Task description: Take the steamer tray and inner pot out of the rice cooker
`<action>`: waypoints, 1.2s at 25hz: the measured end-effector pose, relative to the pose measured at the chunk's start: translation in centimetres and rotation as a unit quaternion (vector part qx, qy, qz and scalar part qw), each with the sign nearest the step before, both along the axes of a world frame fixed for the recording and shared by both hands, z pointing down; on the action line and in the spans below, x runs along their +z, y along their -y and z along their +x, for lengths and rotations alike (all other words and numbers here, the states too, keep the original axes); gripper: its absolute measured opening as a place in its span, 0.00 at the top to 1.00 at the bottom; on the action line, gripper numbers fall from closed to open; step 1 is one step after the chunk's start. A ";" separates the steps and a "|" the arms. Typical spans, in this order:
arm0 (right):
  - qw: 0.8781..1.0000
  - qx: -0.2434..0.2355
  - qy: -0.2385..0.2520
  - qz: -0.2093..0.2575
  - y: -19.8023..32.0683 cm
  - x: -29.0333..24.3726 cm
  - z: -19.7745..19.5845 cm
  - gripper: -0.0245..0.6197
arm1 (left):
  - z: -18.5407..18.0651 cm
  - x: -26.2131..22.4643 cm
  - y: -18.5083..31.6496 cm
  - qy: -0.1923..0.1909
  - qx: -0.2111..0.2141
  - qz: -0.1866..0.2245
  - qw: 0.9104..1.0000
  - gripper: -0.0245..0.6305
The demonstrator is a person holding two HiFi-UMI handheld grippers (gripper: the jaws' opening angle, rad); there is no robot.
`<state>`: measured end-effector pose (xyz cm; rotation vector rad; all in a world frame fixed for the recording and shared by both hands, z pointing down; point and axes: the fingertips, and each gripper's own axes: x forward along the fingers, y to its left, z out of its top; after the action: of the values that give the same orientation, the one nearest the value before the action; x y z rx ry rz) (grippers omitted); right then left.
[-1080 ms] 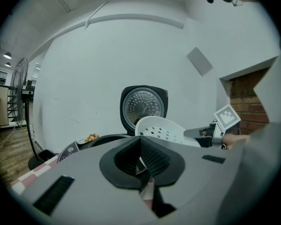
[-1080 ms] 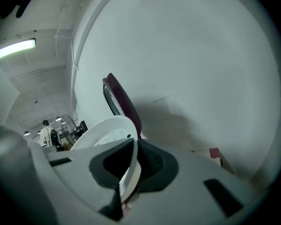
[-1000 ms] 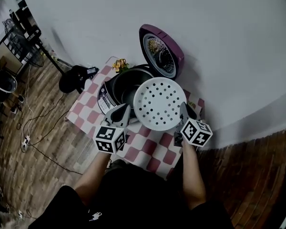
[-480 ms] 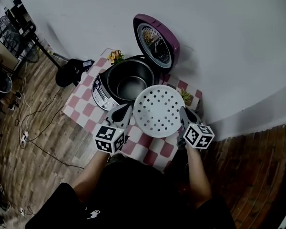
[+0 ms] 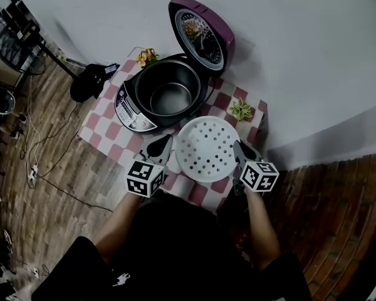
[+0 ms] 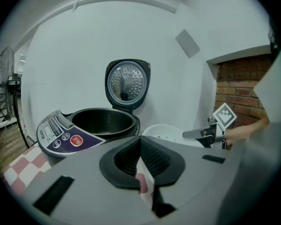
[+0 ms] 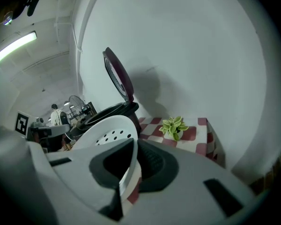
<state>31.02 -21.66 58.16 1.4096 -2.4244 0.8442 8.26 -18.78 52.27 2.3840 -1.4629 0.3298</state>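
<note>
The white perforated steamer tray hangs low over the checkered table, in front of the open rice cooker. My left gripper is shut on the tray's left rim and my right gripper on its right rim. In the right gripper view the tray runs edge-on between the closed jaws. The left gripper view shows the tray just right of the shut jaws. The dark inner pot still sits in the cooker, under the raised purple lid. Whether the tray touches the cloth I cannot tell.
A small green plant stands at the table's far right corner, and yellow flowers behind the cooker. The white wall runs close behind the table. A black object and cables lie on the wood floor to the left.
Both grippers have carried the tray down and toward me, from over the cooker's mouth to low over the table in front of it. The pot inside now shows fully.
</note>
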 end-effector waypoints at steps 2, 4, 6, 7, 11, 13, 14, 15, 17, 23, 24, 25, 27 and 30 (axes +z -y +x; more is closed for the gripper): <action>1.000 0.000 -0.001 -0.014 -0.6 1.3 0.1 0.92 | 0.1 0.7 -0.4 0.004 0.006 -0.006 1.000 0.96; 1.000 -0.002 -0.005 -0.026 -1.1 2.5 0.1 0.92 | 0.1 1.2 -0.6 0.009 0.009 -0.010 1.000 0.96; 0.999 -0.004 -0.009 -0.036 -1.4 3.5 0.0 0.92 | 0.0 1.8 -0.7 0.013 0.012 -0.014 1.000 0.96; 0.999 -0.006 -0.010 -0.040 -1.6 4.0 -0.1 0.92 | 0.0 2.1 -0.8 0.015 0.014 -0.015 1.000 0.96; 0.998 -0.010 -0.016 -0.053 -2.2 5.8 -0.5 0.92 | 0.0 3.3 -1.0 0.027 0.018 -0.024 0.999 0.96; 0.998 -0.012 -0.021 -0.058 -2.3 6.6 -0.8 0.92 | 0.2 3.8 -1.0 0.033 0.020 -0.027 0.999 0.96; 0.998 -0.013 -0.022 -0.061 -2.3 7.0 -0.9 0.92 | 0.3 4.0 -1.0 0.035 0.022 -0.031 0.999 0.96; 0.998 -0.013 -0.024 -0.064 -2.3 7.4 -1.1 0.92 | 0.4 4.4 -1.0 0.037 0.024 -0.036 0.998 0.96; 0.997 -0.014 -0.029 -0.070 -2.3 8.1 -1.4 0.92 | 0.5 5.4 -1.1 0.041 0.031 -0.047 0.998 0.96; 0.995 -0.022 -0.042 -0.088 -2.7 10.1 -2.4 0.92 | 0.1 7.5 -1.4 0.052 0.037 -0.077 0.995 0.96; 0.995 -0.023 -0.043 -0.092 -2.8 10.4 -2.5 0.92 | -0.1 7.8 -1.5 0.051 0.038 -0.080 0.995 0.96; 0.994 -0.024 -0.044 -0.095 -2.8 10.7 -2.5 0.92 | -0.2 8.0 -1.5 0.049 0.037 -0.084 0.995 0.96; 0.993 -0.026 -0.046 -0.101 -3.0 11.2 -2.5 0.92 | -0.5 8.3 -1.6 0.046 0.035 -0.088 0.994 0.96; 0.992 -0.030 -0.053 -0.109 -3.4 12.0 -2.4 0.92 | -0.9 8.7 -1.6 0.047 0.035 -0.094 0.994 0.96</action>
<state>28.65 -18.31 70.14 1.2620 -2.2088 0.9607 7.36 -17.16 60.99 2.2988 -1.3254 0.5786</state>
